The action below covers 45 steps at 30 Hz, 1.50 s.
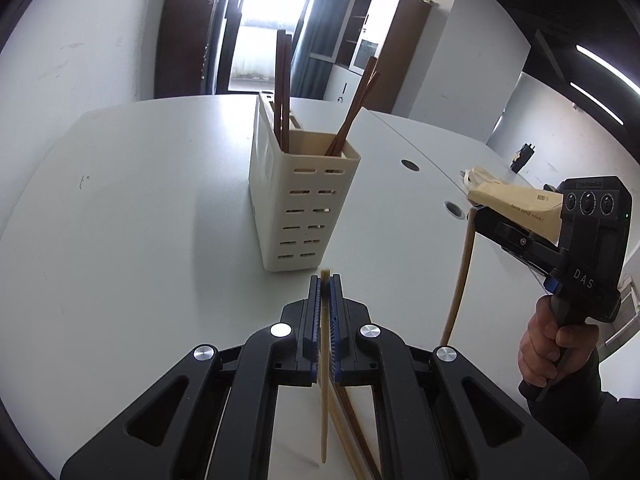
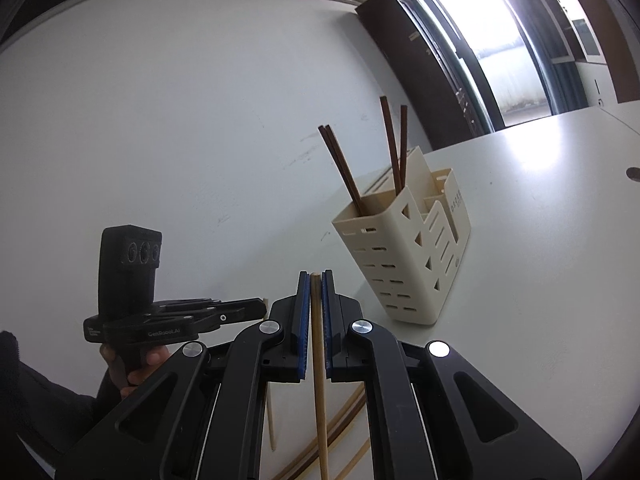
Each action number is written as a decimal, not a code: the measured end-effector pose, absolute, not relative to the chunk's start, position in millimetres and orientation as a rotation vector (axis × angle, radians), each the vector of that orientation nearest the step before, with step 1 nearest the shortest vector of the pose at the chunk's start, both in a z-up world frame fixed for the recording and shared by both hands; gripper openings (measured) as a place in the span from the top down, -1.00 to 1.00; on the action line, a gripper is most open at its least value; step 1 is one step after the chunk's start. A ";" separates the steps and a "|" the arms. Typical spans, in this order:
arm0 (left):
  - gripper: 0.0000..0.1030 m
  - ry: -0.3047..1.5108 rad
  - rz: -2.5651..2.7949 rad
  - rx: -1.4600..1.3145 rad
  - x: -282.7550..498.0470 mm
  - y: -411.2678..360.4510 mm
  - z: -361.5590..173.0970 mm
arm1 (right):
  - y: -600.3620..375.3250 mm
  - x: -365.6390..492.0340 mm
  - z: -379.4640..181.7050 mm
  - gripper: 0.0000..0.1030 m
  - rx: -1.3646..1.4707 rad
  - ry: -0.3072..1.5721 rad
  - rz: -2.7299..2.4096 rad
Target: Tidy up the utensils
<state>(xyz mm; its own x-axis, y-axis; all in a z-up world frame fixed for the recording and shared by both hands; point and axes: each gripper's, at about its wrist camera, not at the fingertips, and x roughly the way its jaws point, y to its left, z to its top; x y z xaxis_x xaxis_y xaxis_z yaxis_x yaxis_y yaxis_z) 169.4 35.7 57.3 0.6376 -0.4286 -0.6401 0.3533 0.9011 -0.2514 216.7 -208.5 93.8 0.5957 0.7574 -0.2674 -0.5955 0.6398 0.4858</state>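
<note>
Left wrist view: my left gripper (image 1: 326, 280) is clamped on a pale chopstick (image 1: 324, 360), its tip poking just past the fingertips. My right gripper (image 2: 316, 276) is likewise closed on a tan chopstick (image 2: 319, 380). The cream utensil holder (image 1: 298, 200) stands upright on the white tabletop (image 1: 140, 200), dark brown chopsticks (image 1: 282, 88) inside it; more loose chopsticks (image 2: 344, 412) lie below.

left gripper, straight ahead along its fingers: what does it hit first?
Probably the cream utensil holder: the left gripper, shut on a pale chopstick, points at its lower slotted wall. Depth is unclear; nothing shows between.
</note>
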 end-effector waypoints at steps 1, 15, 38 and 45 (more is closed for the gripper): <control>0.93 0.748 -0.452 -0.107 169.4 35.4 61.7 | -208.5 216.9 97.7 0.87 0.362 0.471 0.809; 1.00 0.580 -0.478 -0.070 163.9 34.7 131.0 | -206.2 217.4 152.4 0.87 0.307 0.327 0.809; -0.03 1.181 -0.101 -0.134 339.8 27.4 -67.2 | -224.3 232.1 136.1 0.88 0.331 0.329 0.730; -0.38 1.210 -0.110 -0.171 327.8 26.1 -66.1 | -227.9 232.6 134.5 0.87 0.348 0.328 0.721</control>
